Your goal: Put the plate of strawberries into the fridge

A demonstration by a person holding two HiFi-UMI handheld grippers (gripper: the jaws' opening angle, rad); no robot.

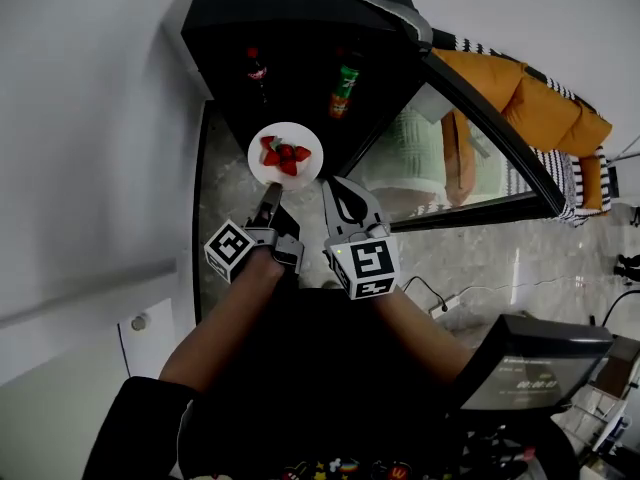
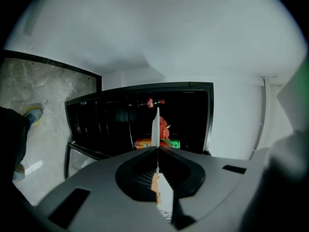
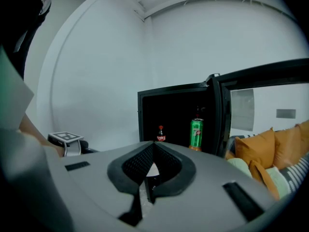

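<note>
Halfway: left gripper (image 1: pixel 269 194) clamped the plate (image 1: pixel 257 160) of strawberries (image 1: pixel 286 155), open fridge (image 1: pixel 300 63) just ahead, plate not yet inside; right gripper (image 1: pixel 335 188) clenched, empty.

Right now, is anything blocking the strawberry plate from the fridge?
Nothing visible. The fridge door is open; the left tool holds the plate at the opening. A bottle and a green can stand farther inside.

A lived-in room of a home is suggested: a black mini fridge (image 1: pixel 300 28) with a glass door (image 1: pixel 440 158) is set open against a plain white wall (image 1: pixel 90 118), stocked with a cola bottle (image 1: pixel 257 68) and a green soda can (image 1: pixel 343 90), while orange cushions (image 1: pixel 530 98) and striped cushions (image 1: pixel 603 183) are seen beside it above a marble-patterned floor (image 1: pixel 500 258)
</note>
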